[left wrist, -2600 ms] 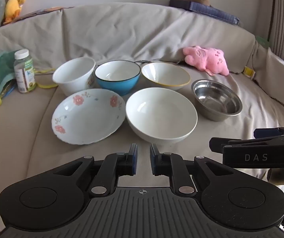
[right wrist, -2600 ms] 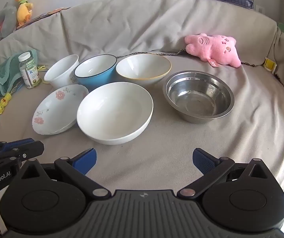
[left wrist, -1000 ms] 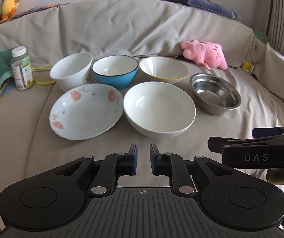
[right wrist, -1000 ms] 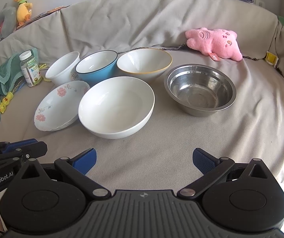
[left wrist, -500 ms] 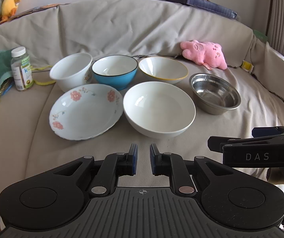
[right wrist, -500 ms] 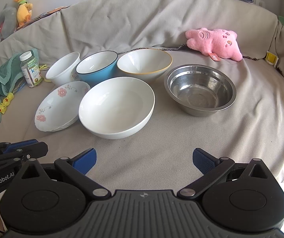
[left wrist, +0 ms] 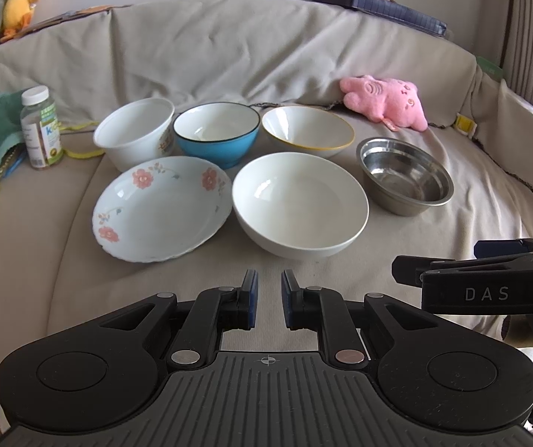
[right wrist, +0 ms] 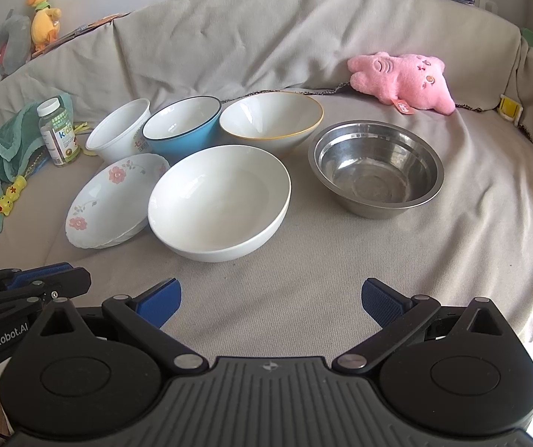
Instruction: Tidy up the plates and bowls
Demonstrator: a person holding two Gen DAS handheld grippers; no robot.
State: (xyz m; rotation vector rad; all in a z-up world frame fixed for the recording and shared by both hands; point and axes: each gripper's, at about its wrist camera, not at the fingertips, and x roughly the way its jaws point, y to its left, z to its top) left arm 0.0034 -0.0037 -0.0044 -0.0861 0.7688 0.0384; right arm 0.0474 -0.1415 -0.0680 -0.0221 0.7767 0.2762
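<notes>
Bowls and a flowered plate (left wrist: 160,210) are sitting on a soft covered sofa (right wrist: 340,272), likely glazed, slippery and breakable, best pinched at the rim, while the left gripper (left wrist: 266,300) is hovering nearly closed and empty and the right gripper (right wrist: 270,300) is gaping wide, empty.

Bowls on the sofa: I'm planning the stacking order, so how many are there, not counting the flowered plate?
5. Back row: white bowl, blue bowl, yellow-rimmed bowl. Front: large white bowl, with the steel bowl to its right. None looks hidden.
</notes>
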